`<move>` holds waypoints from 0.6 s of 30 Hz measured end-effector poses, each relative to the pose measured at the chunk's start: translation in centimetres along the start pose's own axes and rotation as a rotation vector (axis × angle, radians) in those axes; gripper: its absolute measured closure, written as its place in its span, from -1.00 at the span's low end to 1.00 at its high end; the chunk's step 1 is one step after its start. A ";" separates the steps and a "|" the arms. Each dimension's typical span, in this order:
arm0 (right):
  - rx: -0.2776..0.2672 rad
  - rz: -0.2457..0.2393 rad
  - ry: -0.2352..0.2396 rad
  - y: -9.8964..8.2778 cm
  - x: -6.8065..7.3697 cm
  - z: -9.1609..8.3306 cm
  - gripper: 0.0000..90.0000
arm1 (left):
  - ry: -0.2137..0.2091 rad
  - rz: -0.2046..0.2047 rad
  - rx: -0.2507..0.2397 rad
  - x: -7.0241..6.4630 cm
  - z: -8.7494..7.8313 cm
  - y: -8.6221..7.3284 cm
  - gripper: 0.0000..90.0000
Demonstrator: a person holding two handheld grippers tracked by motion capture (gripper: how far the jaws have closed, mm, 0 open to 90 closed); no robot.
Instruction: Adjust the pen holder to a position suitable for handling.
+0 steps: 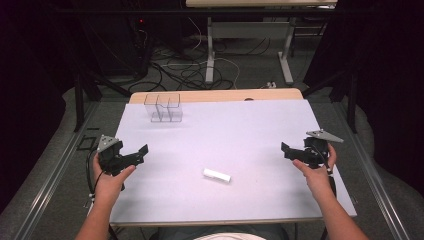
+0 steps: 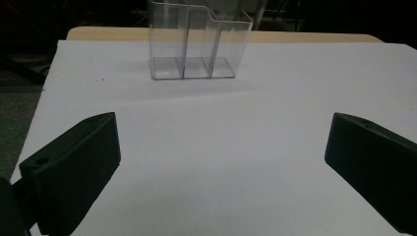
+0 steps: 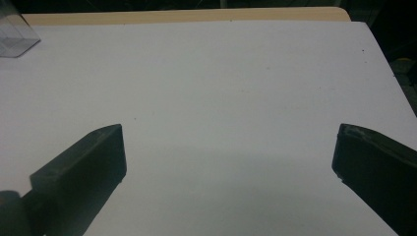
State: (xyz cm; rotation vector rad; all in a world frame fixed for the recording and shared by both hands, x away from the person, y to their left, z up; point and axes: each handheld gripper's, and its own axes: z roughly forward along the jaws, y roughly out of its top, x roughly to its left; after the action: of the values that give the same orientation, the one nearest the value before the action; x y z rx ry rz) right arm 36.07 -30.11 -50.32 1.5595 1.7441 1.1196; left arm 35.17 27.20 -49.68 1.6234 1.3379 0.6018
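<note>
A flat, matte white board (image 1: pixel 240 130) covers most of the table, whose pale wooden edge (image 1: pixel 215 95) shows as a rounded strip along the far side. Taking the board as a clock face in the high view, a clear plastic holder (image 1: pixel 163 108) stands upright at about 11 o'clock, close to the far edge; it is thin-walled, boxy and split into compartments, with one end stepped lower than the rest. A small white stick (image 1: pixel 217 175), short, smooth and rounded at the ends, lies flat at about 6 o'clock, tilted slightly, with bare board all round it.

The stick lies between the two grippers and well apart from both. The middle of the board is open, and so are the near edge and the right side.

The left gripper (image 1: pixel 141 154) hangs over the board's left edge at about 8 o'clock, the hand (image 1: pixel 111 181) wrapped round it from below, its black blocky jaws aimed toward the centre. The left gripper view has the jaws spread wide with nothing between them and the holder straight ahead. The right gripper (image 1: pixel 286 150) sits at about 4 o'clock near the right edge, held in the right hand (image 1: pixel 315 172), jaws pointing inward, likewise wide apart and empty over plain board.
</note>
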 end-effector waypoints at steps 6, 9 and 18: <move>0.011 0.024 0.000 -0.2 0.0 -0.1 -1.00 | -0.003 -0.007 -0.012 -0.6 0.4 1.2 -0.99; 0.013 0.027 0.001 -0.2 0.1 -0.2 -0.99 | -0.013 -0.009 -0.005 -0.7 0.9 2.0 -0.96; 0.026 0.037 0.011 -0.4 0.3 -0.1 -0.97 | 0.017 0.039 0.024 -1.3 2.4 4.8 -0.89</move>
State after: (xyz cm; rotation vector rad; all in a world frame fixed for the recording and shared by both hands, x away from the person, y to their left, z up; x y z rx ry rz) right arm 35.72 -29.87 -50.52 1.6098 1.7498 1.1299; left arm 39.11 25.27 -46.42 1.6706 1.3326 0.6266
